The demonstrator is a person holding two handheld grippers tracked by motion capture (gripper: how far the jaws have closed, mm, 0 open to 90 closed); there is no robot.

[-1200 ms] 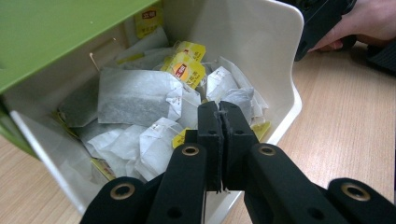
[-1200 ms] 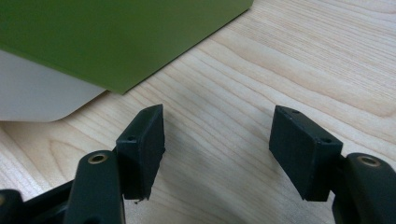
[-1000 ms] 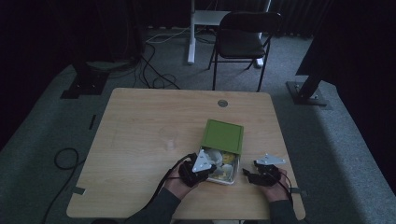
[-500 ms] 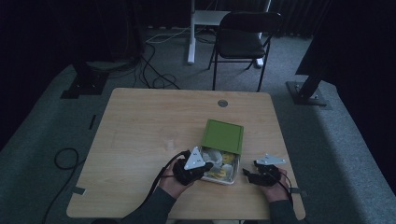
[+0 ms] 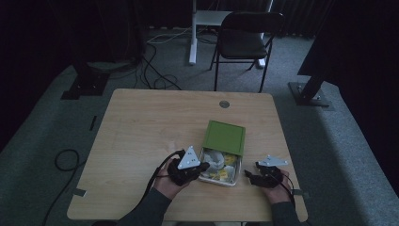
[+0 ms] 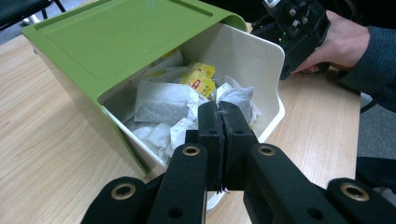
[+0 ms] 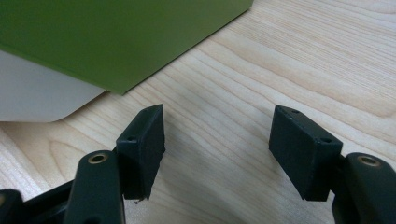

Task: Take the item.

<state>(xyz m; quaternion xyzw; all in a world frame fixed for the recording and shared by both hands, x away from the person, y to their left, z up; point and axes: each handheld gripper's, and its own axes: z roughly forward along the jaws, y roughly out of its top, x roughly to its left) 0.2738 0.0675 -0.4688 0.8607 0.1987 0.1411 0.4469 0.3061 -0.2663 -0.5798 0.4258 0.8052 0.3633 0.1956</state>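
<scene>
- Tea bags (image 5: 217, 165) are seen in the high view lying in a white box (image 5: 237, 175) near the front edge of the wooden table (image 5: 146, 127), with its green lid (image 5: 226, 137) slid toward the far end so that the near part is uncovered.
- At the box's left wall the left gripper (image 5: 203, 166) is held, its grey three-cornered plate on top; its tips are pointed at the opening, but whether anything is pinched cannot be told from this view.
- To the right of the box the right gripper (image 5: 249, 176) is rested low by the table's front edge, just beside the box and apart from it.
- Beyond the table a dark folding chair (image 5: 244, 40) is placed on the grey floor.
- In the left gripper view the left gripper (image 6: 222, 110) is shown with its jaws clenched flat against each other, and a thin pale thread is caught at the seam between them.
- Just past the tips, white paper tea bags (image 6: 163, 100) and yellow tags (image 6: 201, 81) are heaped inside the white box (image 6: 252, 60), partly under the green lid (image 6: 121, 42).
- Farther off, the right gripper (image 6: 299, 28) is gripped by a hand (image 6: 343, 44) beyond the box.
- In the right gripper view the right gripper (image 7: 217, 135) is shown with its jaws released, well apart, with bare table (image 7: 280, 60) between them.
- A corner of the green lid (image 7: 107, 37) and the white box (image 7: 37, 100) lie ahead at upper left, untouched by the jaws.
</scene>
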